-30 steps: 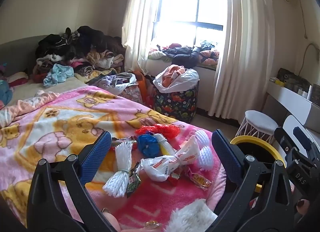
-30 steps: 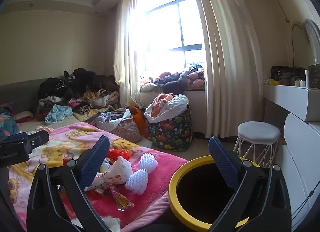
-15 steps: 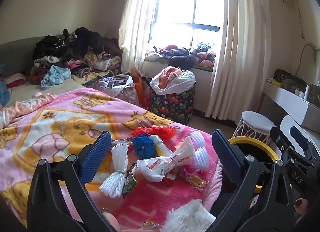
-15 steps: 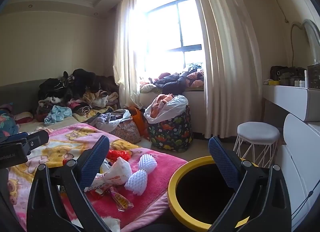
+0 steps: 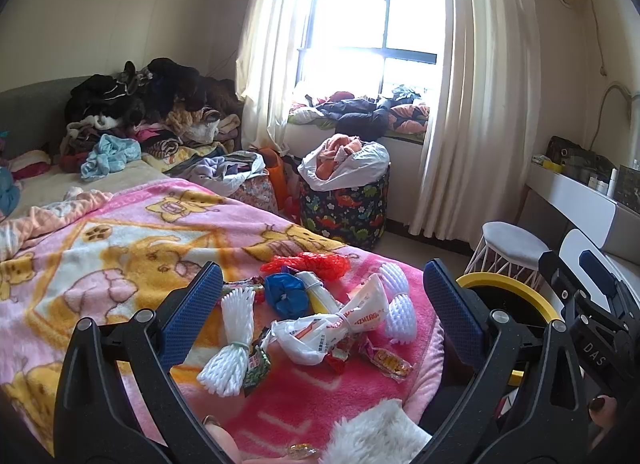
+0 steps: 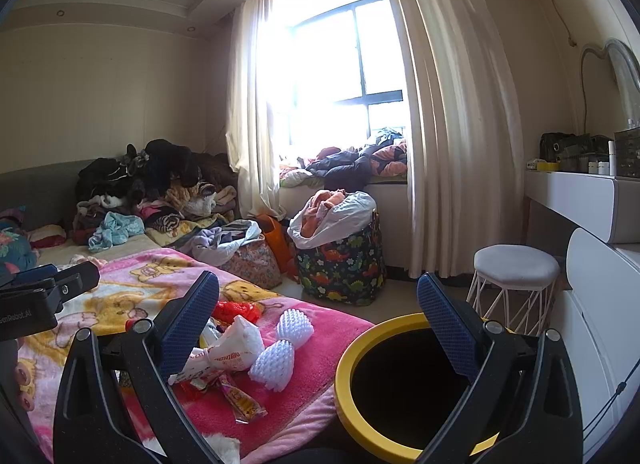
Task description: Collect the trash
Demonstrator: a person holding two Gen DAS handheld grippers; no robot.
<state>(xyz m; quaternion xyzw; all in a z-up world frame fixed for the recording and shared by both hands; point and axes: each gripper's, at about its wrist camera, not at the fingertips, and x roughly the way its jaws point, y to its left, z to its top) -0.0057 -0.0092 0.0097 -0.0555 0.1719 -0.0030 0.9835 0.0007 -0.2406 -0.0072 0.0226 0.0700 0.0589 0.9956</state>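
Both my left gripper (image 5: 322, 298) and right gripper (image 6: 318, 310) hang spread and empty. I should drop low over one piece and pinch it cleanly, not snagging the blanket (image 5: 120, 248). The trash pile (image 5: 320, 324) lies on the bed's near right corner, just ahead of my left fingers; the yellow-rimmed bin (image 6: 360, 348) stands right of it.

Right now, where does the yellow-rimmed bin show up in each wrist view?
Left wrist: the yellow-rimmed bin sits at lower right, mostly hidden behind the left tongs' right finger, only an arc of rim showing.
Right wrist: the bin fills the lower centre, its dark opening between the open right tongs' fingers.
Shared landmark: the white stool stands just behind the bin in both.
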